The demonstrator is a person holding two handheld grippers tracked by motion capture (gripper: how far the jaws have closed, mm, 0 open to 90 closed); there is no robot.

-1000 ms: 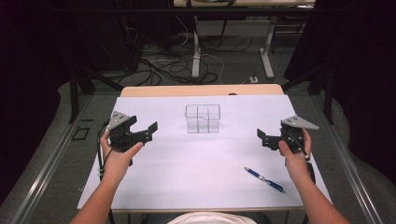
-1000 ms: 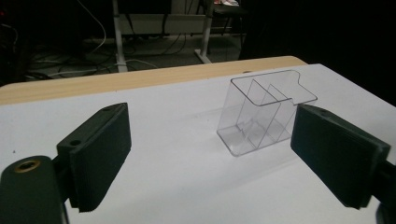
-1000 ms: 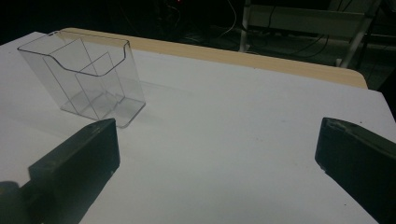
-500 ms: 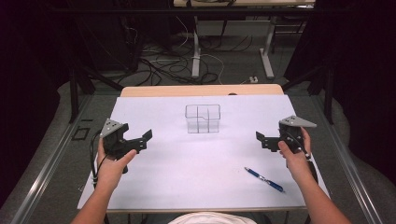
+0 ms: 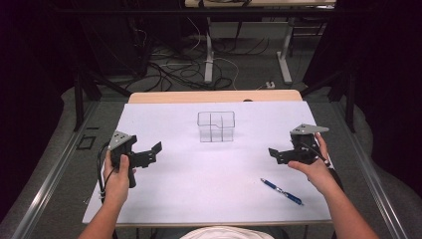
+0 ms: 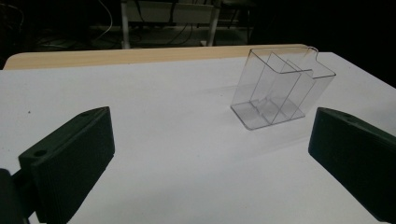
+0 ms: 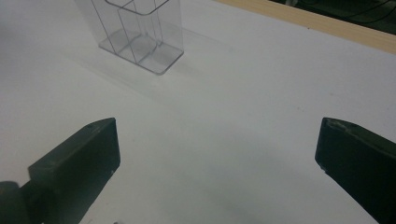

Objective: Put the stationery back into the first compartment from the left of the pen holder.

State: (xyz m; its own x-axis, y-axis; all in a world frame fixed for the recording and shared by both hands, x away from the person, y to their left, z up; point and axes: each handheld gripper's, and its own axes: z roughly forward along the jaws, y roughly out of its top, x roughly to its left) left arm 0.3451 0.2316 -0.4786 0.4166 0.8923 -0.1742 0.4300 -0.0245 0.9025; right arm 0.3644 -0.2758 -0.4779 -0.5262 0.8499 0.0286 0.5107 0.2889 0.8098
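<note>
A clear plastic organizer with several compartments [image 5: 215, 127] stands empty at the back middle of the white table; it also shows in the left gripper view [image 6: 280, 88] and the right gripper view [image 7: 140, 32]. My left gripper [image 5: 152, 154] is held low over the table's left side, pointing toward the organizer. Its jaws have just been opening and stand wide with nothing between them [image 6: 211, 114]. My right gripper [image 5: 276, 155] hovers at the right side, open and empty [image 7: 217, 126]. A blue pen [image 5: 281, 191] lies on the table near the right hand.
A white sheet [image 5: 209, 199] covers the table, with a wooden strip [image 5: 214, 96] showing along the far edge. Beyond it the floor holds cables and desk legs. Black cables trail from both grippers.
The left hand has sunk and drifted toward the table's left near side, and its jaws stand wider. The right hand, organizer and pen have kept still.
</note>
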